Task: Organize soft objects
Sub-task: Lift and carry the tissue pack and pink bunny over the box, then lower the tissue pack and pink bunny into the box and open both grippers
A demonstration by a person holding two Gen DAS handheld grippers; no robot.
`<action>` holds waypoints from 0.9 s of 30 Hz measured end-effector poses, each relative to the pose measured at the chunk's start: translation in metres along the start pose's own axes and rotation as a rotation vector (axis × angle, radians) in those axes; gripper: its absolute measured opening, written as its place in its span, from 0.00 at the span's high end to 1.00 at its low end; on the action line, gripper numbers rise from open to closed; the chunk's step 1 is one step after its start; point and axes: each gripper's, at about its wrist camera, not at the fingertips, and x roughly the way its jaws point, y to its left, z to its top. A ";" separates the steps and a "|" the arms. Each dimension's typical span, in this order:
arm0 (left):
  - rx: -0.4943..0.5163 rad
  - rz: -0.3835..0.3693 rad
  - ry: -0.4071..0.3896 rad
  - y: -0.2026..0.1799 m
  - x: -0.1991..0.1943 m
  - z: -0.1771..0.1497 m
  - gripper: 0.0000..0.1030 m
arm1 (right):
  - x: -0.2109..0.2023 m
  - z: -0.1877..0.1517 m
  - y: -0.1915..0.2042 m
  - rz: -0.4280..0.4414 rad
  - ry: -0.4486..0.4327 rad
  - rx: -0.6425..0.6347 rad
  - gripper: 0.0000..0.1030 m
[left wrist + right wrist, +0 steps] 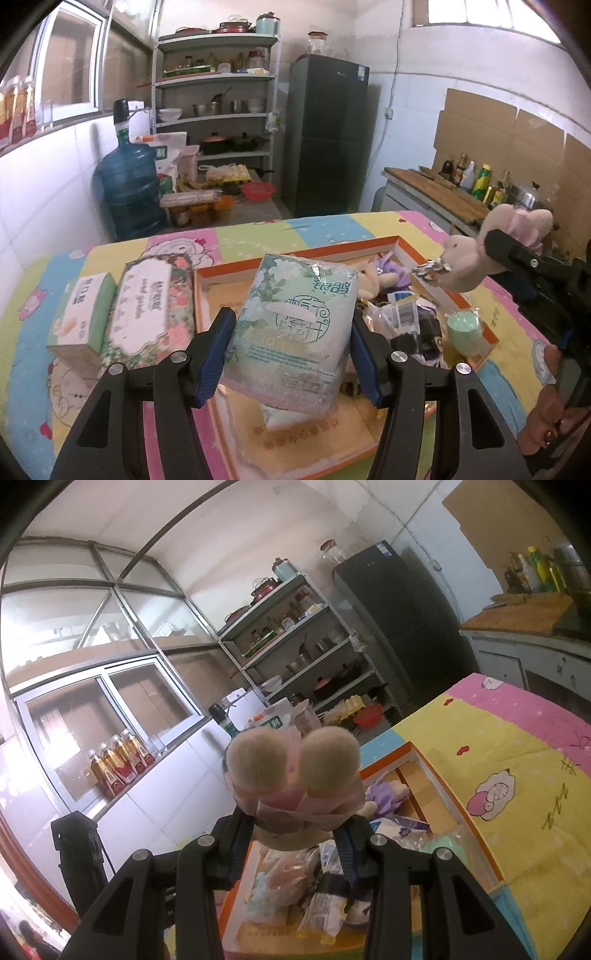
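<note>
My left gripper (291,341) is shut on a pale green tissue pack (295,328), lifted above the orange-rimmed cardboard box (295,443). My right gripper (295,834) is shut on a beige plush toy in a pink dress (291,775), held in the air over the same box (461,812); the plush toy (476,258) also shows at the right of the left wrist view with a foil tag at its head. Inside the box lie another plush toy in purple (373,277), a mint green roll (463,326) and several plastic packets (325,897).
A floral tissue pack (147,314) and a green and white tissue box (83,317) lie on the colourful sheet (258,236) left of the box. Beyond the table stand a water jug (129,184), a metal shelf (218,110), a dark fridge (328,136) and a counter with bottles (476,177).
</note>
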 end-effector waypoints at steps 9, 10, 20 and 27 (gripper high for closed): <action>-0.024 0.007 0.015 -0.001 0.029 0.011 0.40 | 0.046 0.004 -0.017 0.030 0.081 0.058 0.60; -0.027 0.005 0.018 -0.001 0.031 0.012 0.40 | 0.051 0.004 -0.017 0.028 0.090 0.060 0.60; -0.041 -0.002 0.062 0.005 0.062 0.010 0.40 | 0.085 -0.003 -0.026 -0.034 0.162 0.063 0.60; -0.043 -0.050 0.121 0.008 0.080 0.006 0.40 | 0.094 -0.009 -0.028 -0.068 0.196 0.060 0.58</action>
